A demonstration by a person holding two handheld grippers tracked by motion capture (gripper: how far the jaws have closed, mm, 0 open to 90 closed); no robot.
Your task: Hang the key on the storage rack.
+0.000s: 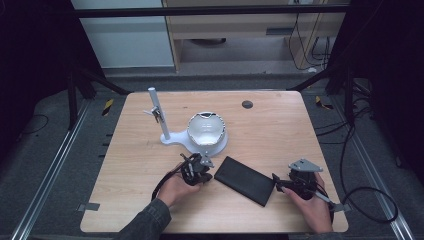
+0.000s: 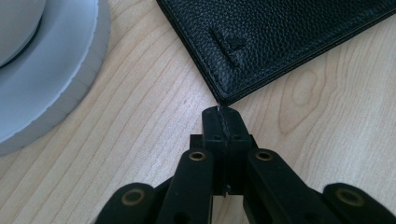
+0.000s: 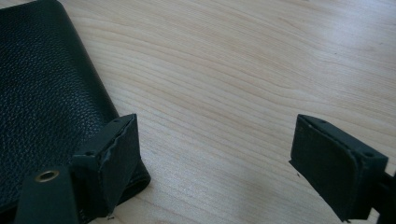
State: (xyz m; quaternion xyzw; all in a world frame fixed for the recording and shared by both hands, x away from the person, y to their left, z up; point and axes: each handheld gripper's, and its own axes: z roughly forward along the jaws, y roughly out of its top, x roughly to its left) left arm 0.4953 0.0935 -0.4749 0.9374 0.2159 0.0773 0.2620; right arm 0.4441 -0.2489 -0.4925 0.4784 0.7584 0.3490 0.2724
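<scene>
From the high view, a black wallet [image 1: 245, 180] lies flat on the wooden table [image 1: 280, 130], slanting from upper left to lower right between the two hands. The left gripper [image 1: 207, 169] sits at the wallet's upper left corner, held in the left hand [image 1: 176, 187]. The right gripper [image 1: 276, 183] sits at the wallet's lower right end, held in the right hand [image 1: 312, 205], with a grey plate on top. Behind the wallet stands a white stand [image 1: 165, 131] with an upright post and a round base that carries a white bowl-like shell [image 1: 205, 129].

In the left gripper view, the left gripper [image 2: 223, 113] has its jaws pressed together with nothing between them. Their tip rests just at the corner of the wallet [image 2: 275, 32], which shows a pebbled leather surface with a small embossed mark. The rim of the white stand [image 2: 60, 79] curves in at the upper left.

In the right gripper view, the right gripper [image 3: 212, 154] stands wide open, holding nothing. Its left jaw rests over the rounded corner of the wallet [image 3: 42, 93], whether touching or not I cannot tell, while the other jaw hangs over the bare table [image 3: 233, 70], well apart from the wallet.
</scene>
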